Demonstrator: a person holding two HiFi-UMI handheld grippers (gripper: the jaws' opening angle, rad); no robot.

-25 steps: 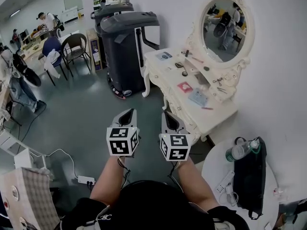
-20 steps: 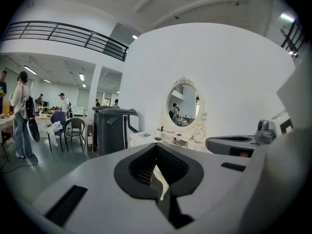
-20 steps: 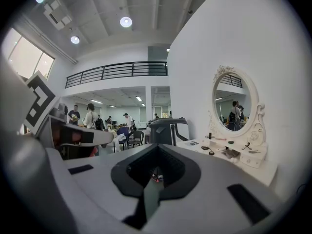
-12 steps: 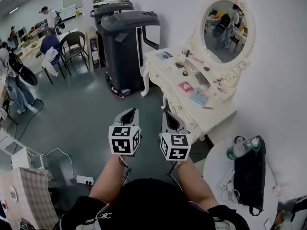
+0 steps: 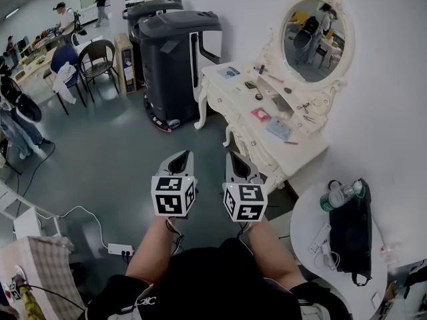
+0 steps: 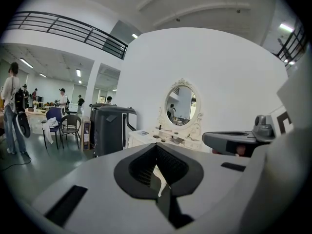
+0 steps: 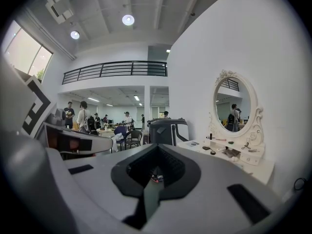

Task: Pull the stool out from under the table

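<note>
The white dressing table (image 5: 233, 91) with its oval mirror (image 5: 313, 35) stands against the wall at the right, a little ahead of me. No stool shows in any view, and the tabletop hides the space under it. My left gripper (image 5: 179, 157) and right gripper (image 5: 235, 159) are held side by side above the grey floor, short of the table's near corner. Both are shut with nothing between the jaws. The left gripper view has its gripper (image 6: 157, 168) pointing toward the table (image 6: 146, 134). The right gripper (image 7: 155, 173) has the table (image 7: 243, 162) at its right.
A tall black wheeled machine (image 5: 177, 55) stands left of the dressing table. A round white table (image 5: 310, 249) at lower right carries a black bag (image 5: 350, 232) and a bottle (image 5: 339, 194). A power strip and cable (image 5: 120, 250) lie on the floor at left. Chairs (image 5: 93, 59) and people are far back.
Both grippers have edged forward together and stay shut. The dressing table and the round table have shifted slightly in the head view. People at the back have walked on.
</note>
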